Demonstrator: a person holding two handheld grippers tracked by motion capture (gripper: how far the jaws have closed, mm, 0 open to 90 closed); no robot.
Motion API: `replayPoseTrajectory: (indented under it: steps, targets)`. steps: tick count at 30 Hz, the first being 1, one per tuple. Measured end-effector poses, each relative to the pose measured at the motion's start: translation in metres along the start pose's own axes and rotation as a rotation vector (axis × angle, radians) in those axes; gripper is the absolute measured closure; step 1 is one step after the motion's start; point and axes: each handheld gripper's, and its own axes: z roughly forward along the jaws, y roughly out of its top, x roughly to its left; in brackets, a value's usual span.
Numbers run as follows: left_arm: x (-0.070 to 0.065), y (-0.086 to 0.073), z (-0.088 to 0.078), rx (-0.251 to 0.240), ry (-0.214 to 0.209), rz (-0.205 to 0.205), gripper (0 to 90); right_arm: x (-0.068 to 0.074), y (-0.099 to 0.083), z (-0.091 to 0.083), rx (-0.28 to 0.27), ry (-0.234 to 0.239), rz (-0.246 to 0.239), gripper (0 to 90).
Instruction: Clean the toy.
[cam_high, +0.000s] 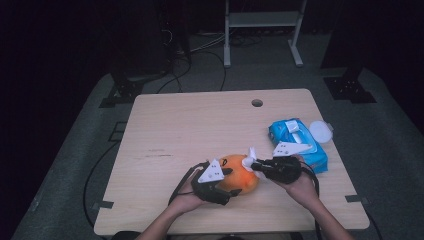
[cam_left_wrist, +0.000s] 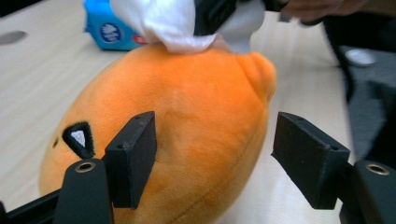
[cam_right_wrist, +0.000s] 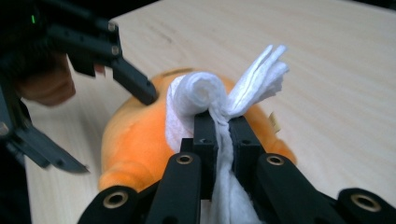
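While the orange plush toy (cam_high: 239, 177) lies on the wooden table (cam_high: 190, 130) near the person's edge, both grippers work at it. The right gripper (cam_right_wrist: 223, 122) has its jaws pressed together on a white wipe (cam_right_wrist: 205, 100) — the sheet is pinched between the two black pads, with a rolled wad and a fanned, folded end sticking out past the tips. In the left gripper view, that wad rests on the top of the plush toy (cam_left_wrist: 187, 121), touching its fur.

The left gripper (cam_high: 224, 176) sits at the toy's left side in the high view. Its jaws stand apart on either side of the orange body: the left pad lies against the fur beside a small black triangular marking (cam_left_wrist: 79, 138), while the right pad stands clear of the toy with table showing behind it, so the jaws straddle the toy without clamping it. In the right gripper view, one of its black fingers (cam_right_wrist: 135, 84) touches the toy's upper side just beside the wipe.

Behind the right hand (cam_high: 300, 185), a blue pack of wipes (cam_high: 295, 140) lies on the table, with a round white lid (cam_high: 320, 131) just beside it — both well apart from the left gripper.
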Motion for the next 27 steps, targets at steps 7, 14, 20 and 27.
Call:
replayPoseTrajectory:
  steps: [7, 14, 20, 27]
  targets:
    - [0.014, 0.016, -0.011, -0.091, -0.048, 0.026, 23.4, 0.007, -0.013, -0.006, 0.051, 0.044, -0.033, 82.6]
    - [0.035, 0.033, 0.010, -0.084, -0.149, 0.103, 16.4, 0.009, -0.023, -0.010, 0.062, 0.122, -0.041, 81.9]
    - [0.035, 0.027, 0.029, 0.019, -0.151, 0.139, 16.2, -0.001, -0.032, -0.029, 0.039, 0.119, -0.007, 81.9]
    - [0.037, 0.022, 0.035, 0.036, -0.105, 0.047, 16.9, -0.015, -0.051, -0.048, 0.061, 0.051, 0.023, 81.1]
